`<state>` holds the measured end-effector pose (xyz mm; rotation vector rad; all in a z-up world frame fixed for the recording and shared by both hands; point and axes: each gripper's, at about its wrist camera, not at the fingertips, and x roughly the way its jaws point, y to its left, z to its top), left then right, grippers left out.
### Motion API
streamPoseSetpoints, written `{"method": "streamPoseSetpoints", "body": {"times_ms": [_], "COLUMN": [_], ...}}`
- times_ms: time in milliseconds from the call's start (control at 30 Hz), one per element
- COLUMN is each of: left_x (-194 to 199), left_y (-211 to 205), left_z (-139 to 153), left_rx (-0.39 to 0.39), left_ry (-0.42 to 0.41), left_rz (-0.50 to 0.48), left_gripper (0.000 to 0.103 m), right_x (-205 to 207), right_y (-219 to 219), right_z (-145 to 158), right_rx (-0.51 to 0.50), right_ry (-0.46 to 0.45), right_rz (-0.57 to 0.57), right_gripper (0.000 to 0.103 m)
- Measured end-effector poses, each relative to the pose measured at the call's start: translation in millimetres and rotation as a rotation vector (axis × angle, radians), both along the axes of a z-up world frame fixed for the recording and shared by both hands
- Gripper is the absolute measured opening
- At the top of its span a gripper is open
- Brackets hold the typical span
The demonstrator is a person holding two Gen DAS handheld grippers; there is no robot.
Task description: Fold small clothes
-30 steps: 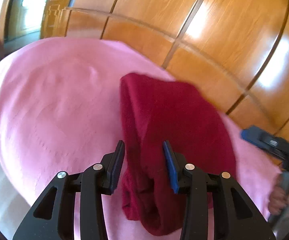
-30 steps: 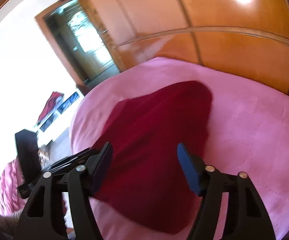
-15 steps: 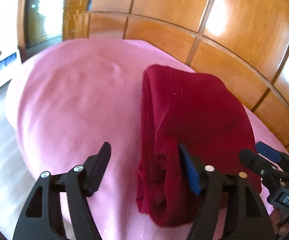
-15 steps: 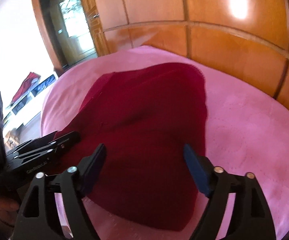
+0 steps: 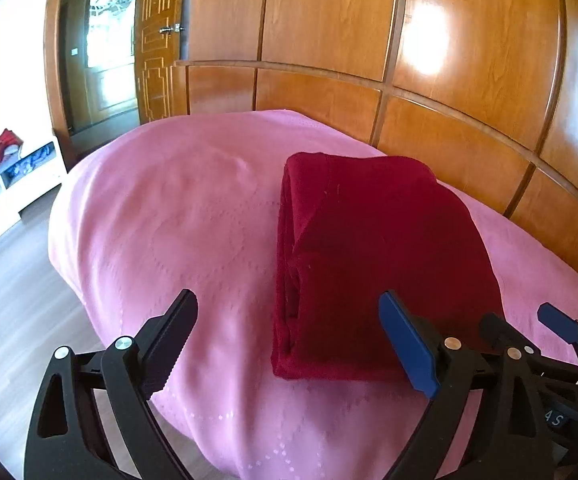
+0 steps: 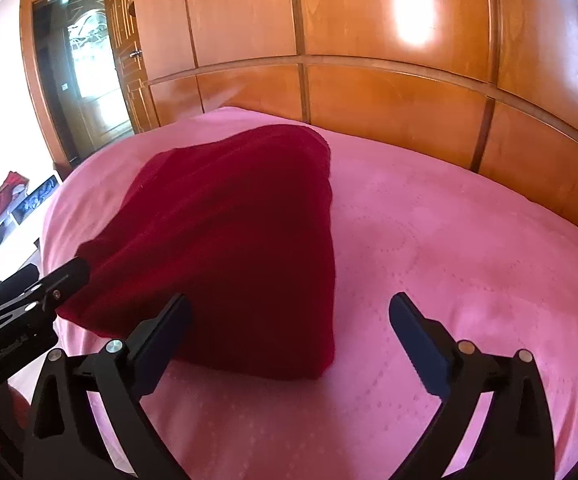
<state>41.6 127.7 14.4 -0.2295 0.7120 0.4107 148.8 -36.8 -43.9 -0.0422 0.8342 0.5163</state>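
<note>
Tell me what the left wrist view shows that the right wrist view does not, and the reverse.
Left wrist only: the layered folded edge of the red garment and wood floor beside the bed.

Right wrist only: bare pink blanket stretching right of the garment.

Both: the folded garment lying free on the blanket, wooden panelling, and the left gripper and right gripper, whose jaws have just been opening, holding nothing.

Folded garment (image 5: 381,264) lies on the bed (image 5: 177,216); wardrobe panels (image 5: 429,92) stand behind, doorway (image 5: 105,60) at far left.

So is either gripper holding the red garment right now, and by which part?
Neither. Both the left gripper and right gripper are open, clear of the folded red garment.
</note>
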Motion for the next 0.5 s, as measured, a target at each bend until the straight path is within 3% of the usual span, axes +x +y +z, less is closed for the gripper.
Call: {"method": "streamPoseSetpoints", "body": {"times_ms": [500], "left_x": [-16], "left_y": [-6], "left_z": [2], "left_rx": [-0.008], "left_ry": [-0.028], "left_rz": [0.033], "left_gripper": [0.098], "right_x": [-21], "right_y": [-9], "right_z": [9], "right_rx": [-0.007], "right_ry": [-0.051], "right_rz": [-0.04], "right_gripper": [0.1]}}
